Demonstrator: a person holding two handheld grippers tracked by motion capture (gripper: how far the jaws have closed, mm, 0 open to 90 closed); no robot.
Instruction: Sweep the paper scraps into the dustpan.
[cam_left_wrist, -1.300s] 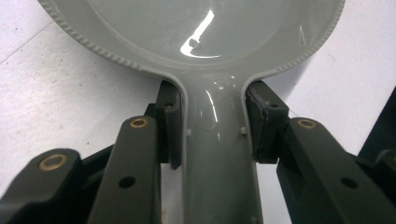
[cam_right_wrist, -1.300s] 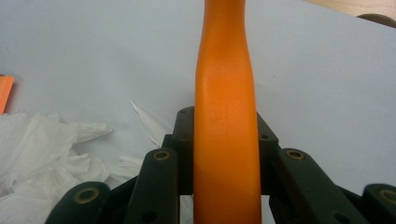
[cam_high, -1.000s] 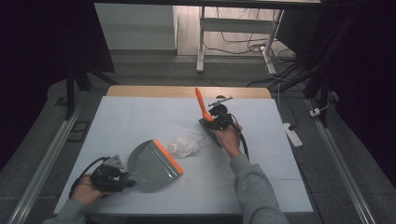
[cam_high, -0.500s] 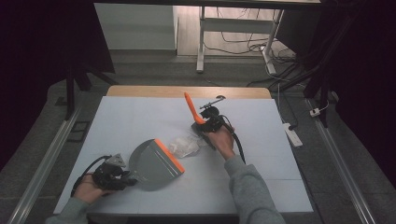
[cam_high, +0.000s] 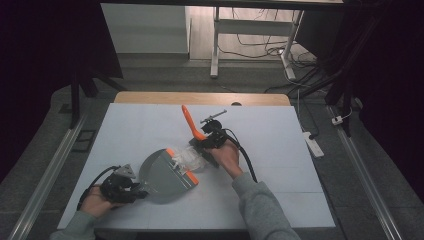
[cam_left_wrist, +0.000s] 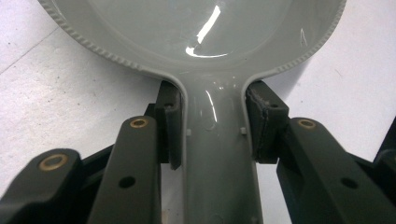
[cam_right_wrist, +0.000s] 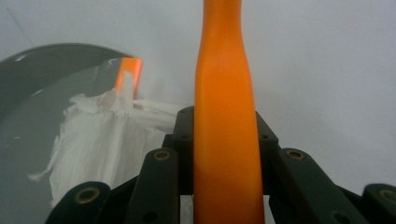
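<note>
A pale grey-white tabletop (cam_high: 280, 150) carries the work. On its near left part lies a grey plastic dustpan with an orange front lip (cam_high: 162, 175), its handle clamped between the pads of the left gripper (cam_high: 131, 190) held in the person's left hand (cam_high: 95, 202). The right gripper (cam_high: 202, 145) is clenched on the orange plastic handle of a brush (cam_high: 189, 121), which slants up and away. A crumpled piece of white paper (cam_high: 186, 159) sits at the dustpan's lip, just beside the right gripper.
</note>
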